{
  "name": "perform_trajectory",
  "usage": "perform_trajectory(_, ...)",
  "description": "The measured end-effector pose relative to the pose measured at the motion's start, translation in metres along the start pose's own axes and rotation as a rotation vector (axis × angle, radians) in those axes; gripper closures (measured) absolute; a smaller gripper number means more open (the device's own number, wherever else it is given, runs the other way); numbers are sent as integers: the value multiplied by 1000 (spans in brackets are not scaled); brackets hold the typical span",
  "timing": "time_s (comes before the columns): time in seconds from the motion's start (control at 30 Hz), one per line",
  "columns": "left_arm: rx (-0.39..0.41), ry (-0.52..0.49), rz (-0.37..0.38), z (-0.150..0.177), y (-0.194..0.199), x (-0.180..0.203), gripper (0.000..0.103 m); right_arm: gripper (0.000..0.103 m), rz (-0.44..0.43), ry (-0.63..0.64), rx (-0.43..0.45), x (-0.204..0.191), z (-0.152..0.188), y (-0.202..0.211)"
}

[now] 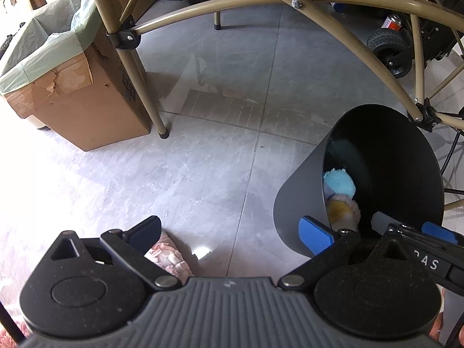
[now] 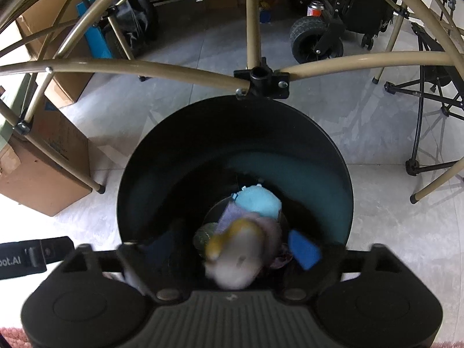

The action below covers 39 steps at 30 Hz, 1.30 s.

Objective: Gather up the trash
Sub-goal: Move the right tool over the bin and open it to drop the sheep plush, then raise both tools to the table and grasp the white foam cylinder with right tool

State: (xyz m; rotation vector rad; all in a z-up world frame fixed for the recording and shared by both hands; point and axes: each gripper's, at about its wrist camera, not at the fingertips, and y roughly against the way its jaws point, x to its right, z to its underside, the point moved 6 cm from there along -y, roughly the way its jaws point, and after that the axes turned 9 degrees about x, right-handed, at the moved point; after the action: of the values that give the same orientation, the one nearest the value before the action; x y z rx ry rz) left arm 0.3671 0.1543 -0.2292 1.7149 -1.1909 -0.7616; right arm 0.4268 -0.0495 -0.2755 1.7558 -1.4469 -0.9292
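A dark grey round bin (image 1: pixel 298 203) stands on the tiled floor at the right of the left wrist view; the right wrist view looks straight down into it (image 2: pixel 150 174). Inside lie a light blue crumpled piece (image 2: pixel 258 203) and other scraps. A yellow and white crumpled piece (image 2: pixel 237 255), blurred, hangs free between the spread fingers of my right gripper (image 2: pixel 223 255) above the bin's mouth. My left gripper (image 1: pixel 235 232) is open and empty above the floor beside the bin. A pink patterned scrap (image 1: pixel 168 255) lies on the floor under its left finger.
A cardboard box (image 1: pixel 84 110) lined with a green bag stands at the left. Tan folding-table legs (image 1: pixel 139 87) and struts (image 2: pixel 145 68) cross above the bin. A black wheeled cart (image 2: pixel 313 40) and a gas can (image 2: pixel 314 8) stand behind.
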Motion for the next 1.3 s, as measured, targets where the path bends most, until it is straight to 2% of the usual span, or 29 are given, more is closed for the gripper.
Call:
perform_trajectory(0.13, 0, -1, 0, 0, 0, 0, 0, 1, -4, -2, -7, 2, 1, 1)
perform_trajectory(0.73, 18, -1, 4, -3, 5, 1, 0, 0, -10, 27, 19, -2, -2, 8)
perform_trajectory(1.0, 87, -11, 11, 0, 32, 2, 0, 0, -30, 21, 107, 6, -5, 41)
perform_trajectory(1.2, 139, -22, 38, 11, 65, 4, 0, 0, -151, -22, 200, 14, -7, 86)
perform_trajectory(1.3, 169, -29, 51, 16, 86, 2, 0, 0, -165, 7, 261, 18, -6, 114)
